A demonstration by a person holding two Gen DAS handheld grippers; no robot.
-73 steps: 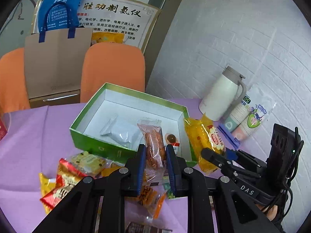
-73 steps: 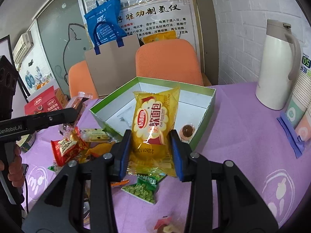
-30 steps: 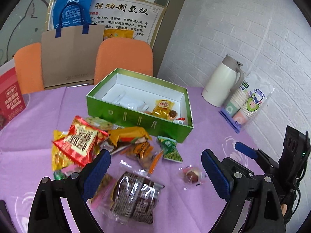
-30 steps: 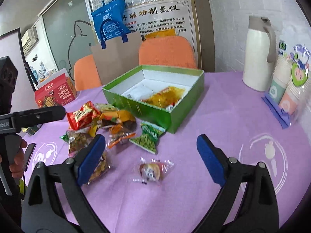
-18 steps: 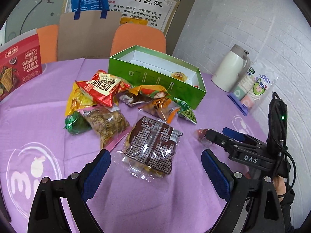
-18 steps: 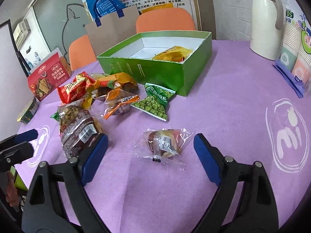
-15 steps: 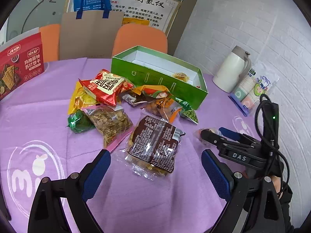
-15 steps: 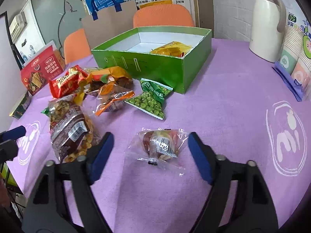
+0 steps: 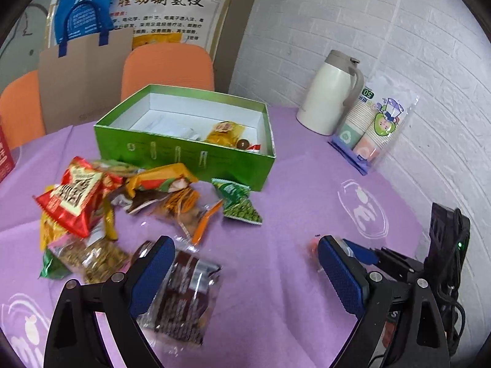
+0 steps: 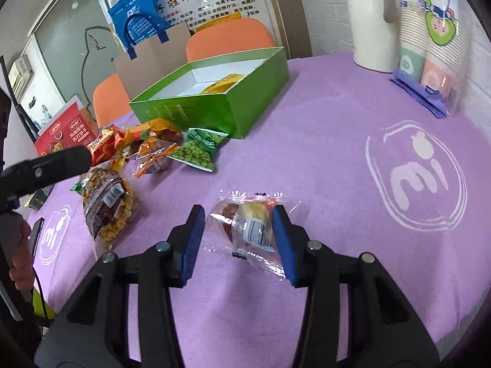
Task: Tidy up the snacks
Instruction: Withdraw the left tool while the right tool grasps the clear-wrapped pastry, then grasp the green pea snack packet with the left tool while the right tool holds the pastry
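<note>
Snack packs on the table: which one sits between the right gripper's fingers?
The small clear-wrapped pastry, lying alone on the purple cloth between the open right gripper fingers. The other packs are piled near the green box.

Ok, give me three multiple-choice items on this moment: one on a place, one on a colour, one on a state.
1. Where does the clear-wrapped snack lie?
A. inside the green box
B. on the purple tablecloth, between the right gripper's pads
C. beside the thermos

2. What colour is the open box on the outside?
A. green
B. red
C. blue

3. How does the left gripper stand?
A. shut on the pea packet
B. shut on nothing
C. open wide, holding nothing

Answers:
1 B: the right gripper straddles it on the tablecloth, with a gap at one pad.
2 A: its side walls are bright green.
3 C: its blue pads stand far apart over the cloth.
</note>
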